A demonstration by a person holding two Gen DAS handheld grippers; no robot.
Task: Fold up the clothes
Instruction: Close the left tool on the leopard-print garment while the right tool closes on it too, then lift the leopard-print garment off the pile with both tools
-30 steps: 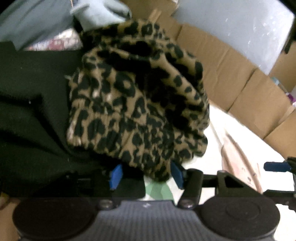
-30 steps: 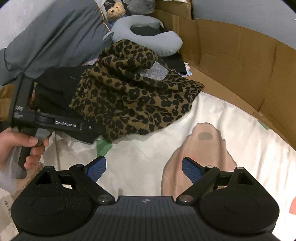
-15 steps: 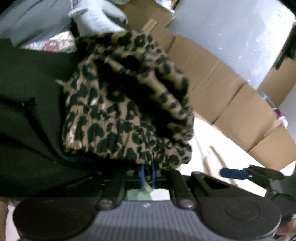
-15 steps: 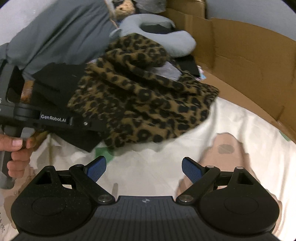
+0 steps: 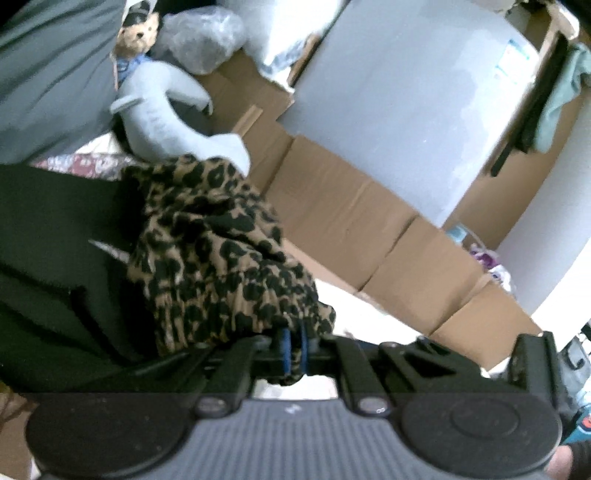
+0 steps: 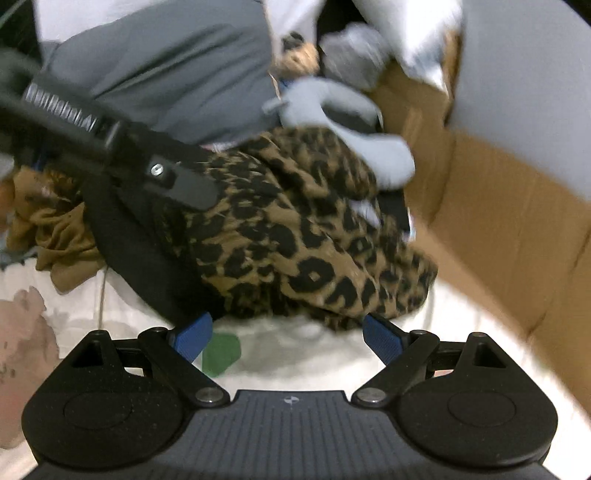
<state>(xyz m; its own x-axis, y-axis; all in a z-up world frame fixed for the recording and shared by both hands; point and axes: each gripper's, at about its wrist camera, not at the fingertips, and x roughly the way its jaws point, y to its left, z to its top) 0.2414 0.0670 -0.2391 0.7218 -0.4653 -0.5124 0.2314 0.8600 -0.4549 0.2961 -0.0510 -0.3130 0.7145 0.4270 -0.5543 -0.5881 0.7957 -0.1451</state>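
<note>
broadly, the scene is bounded by flat brown cardboard panels (image 5: 343,206), creased at their folds and stood on edge along the far side, with a smooth pale grey wall behind them. a soft white bed sheet (image 6: 295,354) printed with a pinkish blob and a small green patch is spread below. a large slate-grey quilt (image 6: 177,77) is heaped at the back, and a matte black knitted garment (image 5: 48,236) is laid over the left of the pile. on top of it, beside the black cloth, the leopard-print garment (image 5: 218,258) is bunched into a rounded, fleecy mound, tan with black blotches, its ribbed hem gathered and drooping toward the sheet. a curved, pale blue neck pillow (image 5: 162,122) of smooth stretch fabric is seen just behind it, touching its upper edge, and a small brown teddy bear (image 5: 138,35) is propped behind the pillow. a crumpled mustard cloth (image 6: 55,236) is seen at the left in the right wrist view. the left gripper (image 5: 293,349) is closed down on the leopard hem, its blue pads almost meeting with fabric pinched between them. the right gripper (image 6: 290,334) is spread wide, nothing held, its ridged blue pads set just before the garment's lower edge, over the sheet.
</note>
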